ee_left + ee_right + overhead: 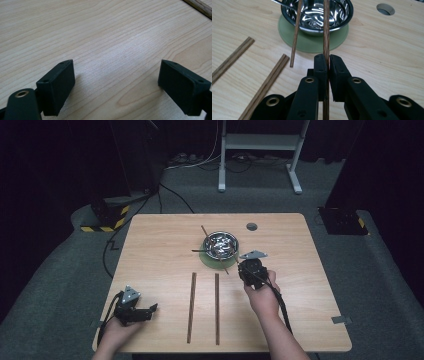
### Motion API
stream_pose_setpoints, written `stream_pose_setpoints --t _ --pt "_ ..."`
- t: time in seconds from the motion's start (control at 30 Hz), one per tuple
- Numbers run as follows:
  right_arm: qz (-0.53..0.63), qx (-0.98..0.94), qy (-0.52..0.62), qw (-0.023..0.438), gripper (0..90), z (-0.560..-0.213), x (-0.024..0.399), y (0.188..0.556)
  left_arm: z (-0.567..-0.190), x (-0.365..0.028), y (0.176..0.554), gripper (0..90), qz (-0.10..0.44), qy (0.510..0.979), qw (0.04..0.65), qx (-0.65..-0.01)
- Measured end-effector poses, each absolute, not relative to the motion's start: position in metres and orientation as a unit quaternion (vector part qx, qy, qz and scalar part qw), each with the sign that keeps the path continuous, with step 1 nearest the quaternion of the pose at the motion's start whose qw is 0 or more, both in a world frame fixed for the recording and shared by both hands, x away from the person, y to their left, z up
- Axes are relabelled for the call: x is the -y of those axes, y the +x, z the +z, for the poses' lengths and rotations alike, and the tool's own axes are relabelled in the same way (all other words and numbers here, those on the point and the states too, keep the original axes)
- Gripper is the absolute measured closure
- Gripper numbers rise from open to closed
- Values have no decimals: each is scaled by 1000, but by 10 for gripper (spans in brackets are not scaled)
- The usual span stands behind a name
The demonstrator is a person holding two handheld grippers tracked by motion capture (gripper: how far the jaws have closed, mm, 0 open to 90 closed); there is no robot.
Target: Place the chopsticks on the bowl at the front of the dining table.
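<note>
**One chopstick gripped at the bowl, another propped there, two lying on the table**

You are standing at a light wooden table (150,245), a hand-held gripper in each hand. Your right gripper (328,65) has its jaws closed tight on a dark wooden chopstick (326,30), which runs forward from the jaws so that its far end reaches over the rim of a shiny steel bowl (342,17). The bowl sits on a round green mat (312,43) toward the far middle of the table. A second chopstick (296,32) leans with its upper end at the bowl and its lower end on the table just in front of the mat. A thin metal utensil, perhaps a spoon handle, also rests in the bowl; it is too small to tell for certain.

Your left gripper (115,82) waits near the front left edge, jaws wide apart with nothing between them, just above bare wood.

Two more chopsticks (204,306) lie side by side, slightly apart, on the near middle of the table between your hands.

Judging from this, the work is roughly halfway: two sticks are at the bowl, one not yet let go, and two are left to collect.
</note>
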State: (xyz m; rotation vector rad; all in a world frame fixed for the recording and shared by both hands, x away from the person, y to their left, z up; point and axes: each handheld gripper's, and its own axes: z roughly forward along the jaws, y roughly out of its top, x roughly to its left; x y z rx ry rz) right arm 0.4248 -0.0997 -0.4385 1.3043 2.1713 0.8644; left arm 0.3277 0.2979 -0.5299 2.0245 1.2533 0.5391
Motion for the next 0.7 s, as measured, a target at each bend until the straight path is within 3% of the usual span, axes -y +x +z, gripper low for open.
stream_pose_setpoints --t 0.7 --pt "326 -784 477 228 842 -428 73 467 -530 -298 328 140 208 779 343 -482"
